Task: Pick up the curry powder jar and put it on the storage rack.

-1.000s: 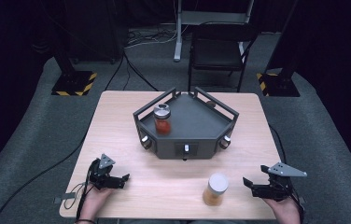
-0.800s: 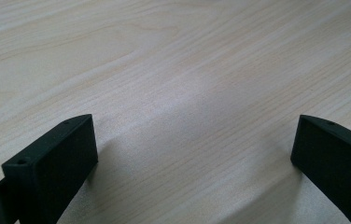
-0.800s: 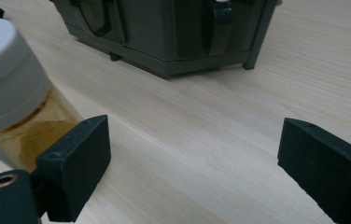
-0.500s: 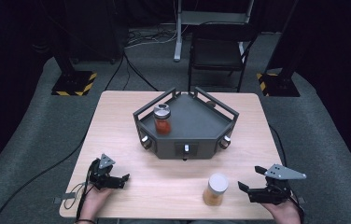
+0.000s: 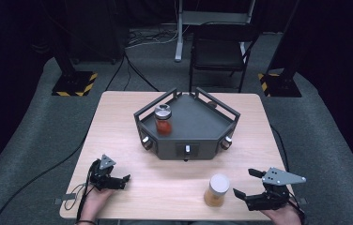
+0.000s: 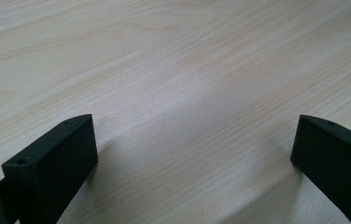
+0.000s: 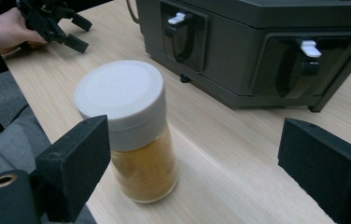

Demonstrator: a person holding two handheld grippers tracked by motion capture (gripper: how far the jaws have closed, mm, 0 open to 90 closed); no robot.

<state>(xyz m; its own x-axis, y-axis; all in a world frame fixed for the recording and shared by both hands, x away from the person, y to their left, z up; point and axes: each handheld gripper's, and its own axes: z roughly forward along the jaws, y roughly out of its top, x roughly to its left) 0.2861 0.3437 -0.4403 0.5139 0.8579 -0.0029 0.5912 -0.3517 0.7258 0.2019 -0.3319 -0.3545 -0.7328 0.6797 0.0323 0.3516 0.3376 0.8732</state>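
Right gripper [image 5: 246, 183] jaws stand apart just beside the upright jar [image 5: 216, 190]

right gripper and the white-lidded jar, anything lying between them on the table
Nothing does. In the high view only bare wood separates the right gripper from the white-lidded jar. The right gripper view shows the jar ahead of the open jaws, near the left one.

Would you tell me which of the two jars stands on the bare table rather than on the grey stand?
The yellow jar with the white lid; the red jar stands on the stand.
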